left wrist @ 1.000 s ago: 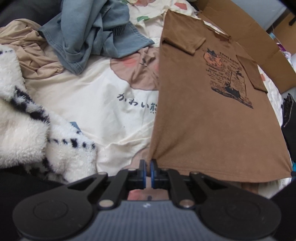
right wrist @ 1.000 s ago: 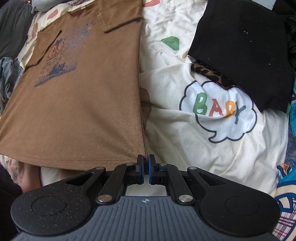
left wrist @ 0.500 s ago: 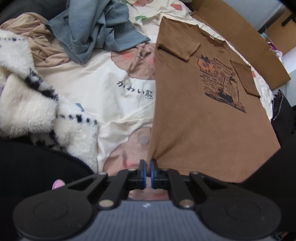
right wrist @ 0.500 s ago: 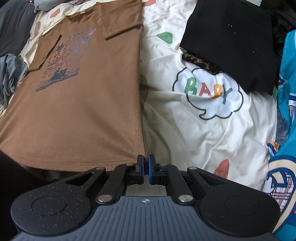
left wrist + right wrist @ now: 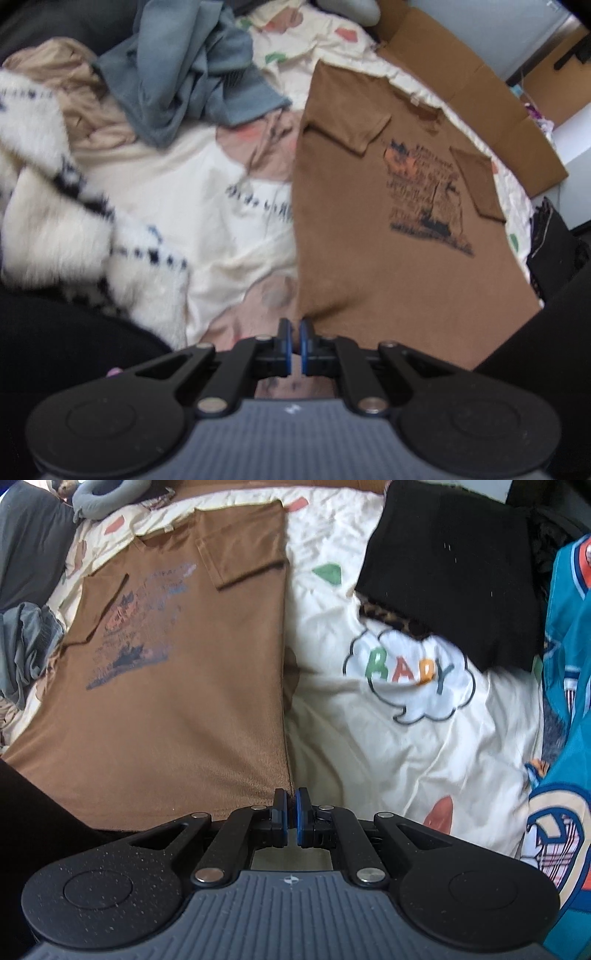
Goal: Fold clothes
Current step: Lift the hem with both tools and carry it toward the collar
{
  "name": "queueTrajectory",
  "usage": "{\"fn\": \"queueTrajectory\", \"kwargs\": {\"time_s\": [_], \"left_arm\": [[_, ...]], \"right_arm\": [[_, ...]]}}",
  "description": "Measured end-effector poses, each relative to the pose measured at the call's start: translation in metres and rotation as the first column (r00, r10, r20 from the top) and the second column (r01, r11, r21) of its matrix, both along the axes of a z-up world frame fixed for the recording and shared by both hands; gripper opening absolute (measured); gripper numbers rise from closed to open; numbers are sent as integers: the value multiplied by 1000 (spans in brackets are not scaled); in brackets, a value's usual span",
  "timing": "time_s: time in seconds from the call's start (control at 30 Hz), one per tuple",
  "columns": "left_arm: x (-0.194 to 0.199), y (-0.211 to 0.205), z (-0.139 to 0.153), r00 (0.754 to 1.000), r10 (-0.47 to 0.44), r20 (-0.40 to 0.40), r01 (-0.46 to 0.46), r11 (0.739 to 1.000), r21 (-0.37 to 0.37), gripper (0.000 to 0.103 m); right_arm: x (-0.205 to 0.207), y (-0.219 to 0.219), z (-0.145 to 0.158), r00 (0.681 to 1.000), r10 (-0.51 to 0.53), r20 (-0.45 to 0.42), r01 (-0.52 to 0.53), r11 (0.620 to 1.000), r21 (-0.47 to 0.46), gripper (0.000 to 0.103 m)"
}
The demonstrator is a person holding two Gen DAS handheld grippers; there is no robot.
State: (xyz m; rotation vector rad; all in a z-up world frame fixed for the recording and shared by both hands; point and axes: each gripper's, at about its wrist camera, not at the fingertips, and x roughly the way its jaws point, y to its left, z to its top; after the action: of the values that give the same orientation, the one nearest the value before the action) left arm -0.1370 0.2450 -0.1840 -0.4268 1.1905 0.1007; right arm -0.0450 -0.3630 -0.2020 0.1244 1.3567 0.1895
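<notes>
L gripper (image 5: 294,334) pinches the brown T-shirt (image 5: 388,258) at its near hem corner; shirt stretches away from fingers. R gripper (image 5: 291,805) clamps the opposite hem corner, pads pressed tight on cloth.

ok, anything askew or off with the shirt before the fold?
Nothing stands out. The brown shirt lies flat on the bed sheet, both sleeves already folded in. The left gripper and right gripper are shut on its two hem corners. Loose clothes sit beside it, none on the shirt.
</notes>
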Motion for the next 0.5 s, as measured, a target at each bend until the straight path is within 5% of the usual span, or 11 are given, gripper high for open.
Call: {"fn": "queueTrajectory", "kwargs": {"time_s": [0.5], "left_arm": [[56,7,55,986,17,164,-15,1000,-14,4]], "right_arm": [[53,3,57,989,-13,147,7,999,42,2]]}}
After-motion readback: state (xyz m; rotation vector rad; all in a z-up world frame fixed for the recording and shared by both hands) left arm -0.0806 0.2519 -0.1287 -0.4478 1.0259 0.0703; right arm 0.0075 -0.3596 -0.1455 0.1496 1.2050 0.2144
